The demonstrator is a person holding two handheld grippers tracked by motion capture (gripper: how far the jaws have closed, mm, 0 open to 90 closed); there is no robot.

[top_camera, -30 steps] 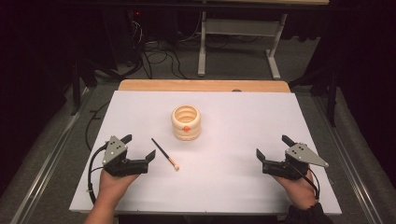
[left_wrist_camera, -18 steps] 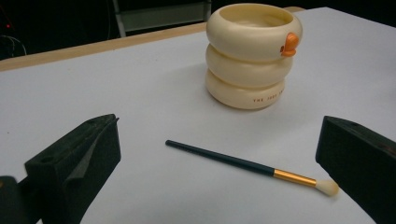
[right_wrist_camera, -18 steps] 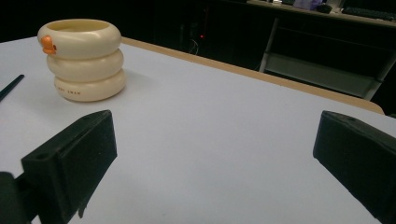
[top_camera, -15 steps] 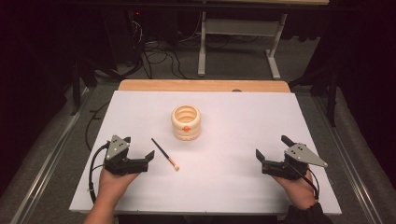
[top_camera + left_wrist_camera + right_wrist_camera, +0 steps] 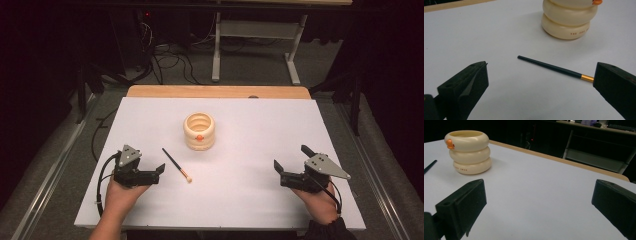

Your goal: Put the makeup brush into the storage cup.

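Note:
A cream cup (image 5: 199, 131) made of stacked rings, with a small orange mark on its front, stands upright mid-table. A thin brush (image 5: 176, 164) with a black handle, gold ferrule and tan tip lies flat to its front left. My left gripper (image 5: 159, 174) rests just left of the brush, open and empty. In the left gripper view the brush (image 5: 554, 68) lies across the gap between the open jaws of that gripper (image 5: 540, 68), with the cup (image 5: 570, 18) beyond. My right gripper (image 5: 291, 157) sits open and empty at the front right, facing the cup (image 5: 467, 151).
The white tabletop (image 5: 250, 200) has a wooden strip (image 5: 215, 91) along its far edge. Beyond it are a metal stand (image 5: 255, 40) and cables (image 5: 170, 55) on the dark floor. A hand holds each gripper near the front edge.

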